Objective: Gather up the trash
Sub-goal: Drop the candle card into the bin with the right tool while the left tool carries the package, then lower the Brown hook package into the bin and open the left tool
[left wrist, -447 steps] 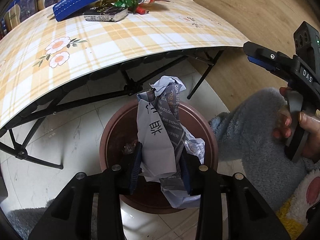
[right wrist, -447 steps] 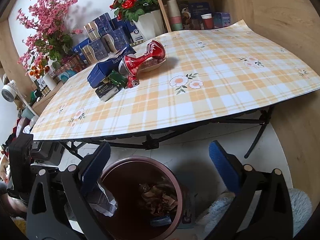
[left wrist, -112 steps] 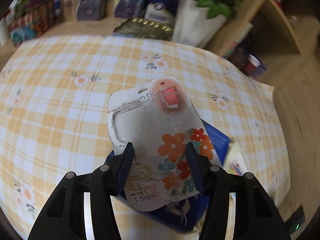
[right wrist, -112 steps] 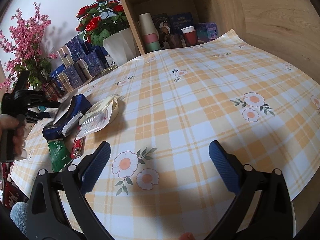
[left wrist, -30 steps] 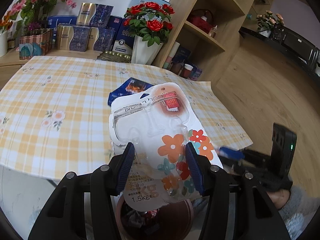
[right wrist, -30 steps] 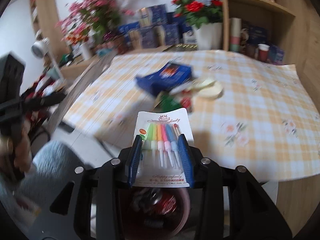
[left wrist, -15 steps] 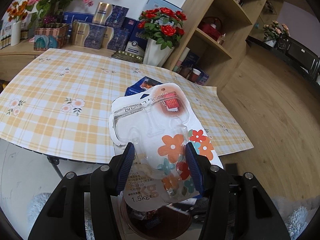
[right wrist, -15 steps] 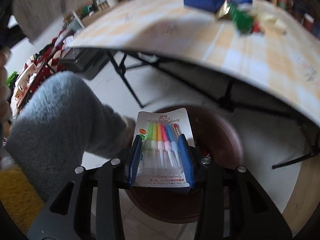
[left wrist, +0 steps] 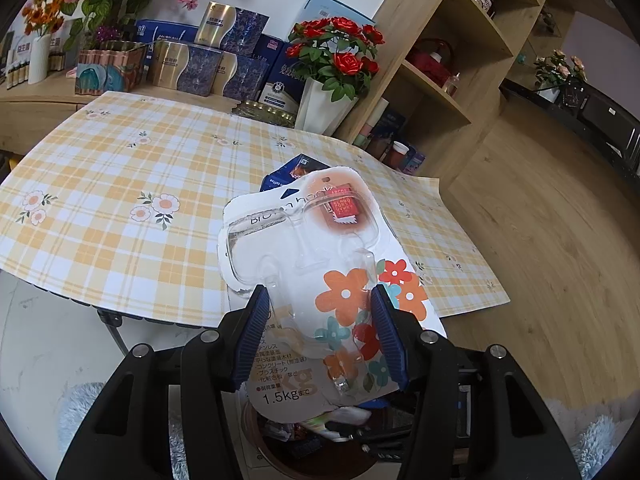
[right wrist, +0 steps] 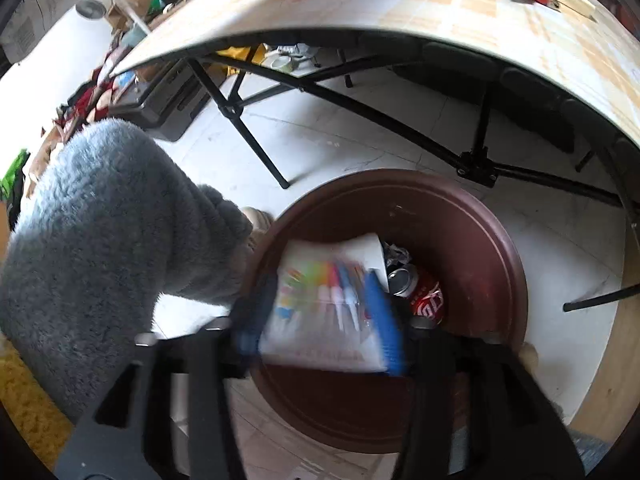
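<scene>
- Left tool [left wrist: 318, 332] clamps a flowered hook package [left wrist: 320, 280] at frame centre, held up over the checked desk [left wrist: 120, 184].
- Right tool [right wrist: 320, 320], blurred, has its pads against a candle pack [right wrist: 320, 296] over the brown bin [right wrist: 480, 240], lower centre.
- A red can [right wrist: 424, 300] lies inside the bin, just right of the pack.

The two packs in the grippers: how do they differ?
The left gripper holds a hook pack, a clear plastic blister on a card printed with orange and red flowers. The right gripper holds a candle pack, a row of thin coloured sticks. The hook pack looks sharp and points up toward the table; the candle pack is blurred and sits over the open bin. Both are pinched between blue-padded fingers.
</scene>
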Demonstrator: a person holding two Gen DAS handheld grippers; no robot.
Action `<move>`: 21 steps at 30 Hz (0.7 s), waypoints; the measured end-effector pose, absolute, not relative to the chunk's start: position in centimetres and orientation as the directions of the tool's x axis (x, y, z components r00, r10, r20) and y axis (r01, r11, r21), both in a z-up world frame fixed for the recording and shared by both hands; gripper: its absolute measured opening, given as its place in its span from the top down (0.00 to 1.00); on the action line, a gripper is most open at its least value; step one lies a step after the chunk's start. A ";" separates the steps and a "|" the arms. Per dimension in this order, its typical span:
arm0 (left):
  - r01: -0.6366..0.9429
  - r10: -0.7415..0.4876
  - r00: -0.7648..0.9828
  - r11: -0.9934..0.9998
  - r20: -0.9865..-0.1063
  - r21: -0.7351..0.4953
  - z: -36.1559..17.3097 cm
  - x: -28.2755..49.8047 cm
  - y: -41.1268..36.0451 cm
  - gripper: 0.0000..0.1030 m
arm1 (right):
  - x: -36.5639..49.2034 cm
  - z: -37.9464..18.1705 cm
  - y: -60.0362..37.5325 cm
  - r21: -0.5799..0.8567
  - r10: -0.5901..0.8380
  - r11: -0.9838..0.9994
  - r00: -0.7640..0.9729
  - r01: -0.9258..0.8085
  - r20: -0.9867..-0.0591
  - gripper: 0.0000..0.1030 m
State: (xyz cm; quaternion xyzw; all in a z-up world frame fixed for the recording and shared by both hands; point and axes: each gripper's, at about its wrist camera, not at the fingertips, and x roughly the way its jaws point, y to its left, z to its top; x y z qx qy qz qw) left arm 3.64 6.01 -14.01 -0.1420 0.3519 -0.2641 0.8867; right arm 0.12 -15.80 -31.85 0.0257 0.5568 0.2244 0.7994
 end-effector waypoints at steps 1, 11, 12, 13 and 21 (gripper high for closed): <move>0.372 -0.568 0.613 0.820 -0.549 -0.434 -14.0 3.7 6.0 0.50 | 0.0 -31.3 -16.0 0.280 0.382 0.901 0.302 -0.331 -0.873 0.33; 0.447 -0.598 0.572 0.801 -0.561 -0.398 -14.7 3.1 4.1 0.50 | -1.7 -23.0 -22.6 0.140 0.253 0.964 0.615 -0.227 -0.747 0.06; 0.461 -0.600 0.566 0.799 -0.565 -0.387 -14.9 2.9 3.7 0.50 | -2.1 -22.3 -23.3 0.115 0.231 0.969 0.642 -0.218 -0.731 0.06; 0.476 -0.600 0.557 0.797 -0.574 -0.371 -15.2 2.8 3.1 0.50 | -2.4 -21.7 -23.9 0.096 0.214 0.973 0.665 -0.210 -0.716 0.06; 0.612 -0.605 0.480 0.750 -0.635 -0.252 -18.3 0.8 -1.8 0.50 | -4.9 -21.3 -29.5 0.067 0.107 0.994 0.761 -0.083 -0.640 0.06</move>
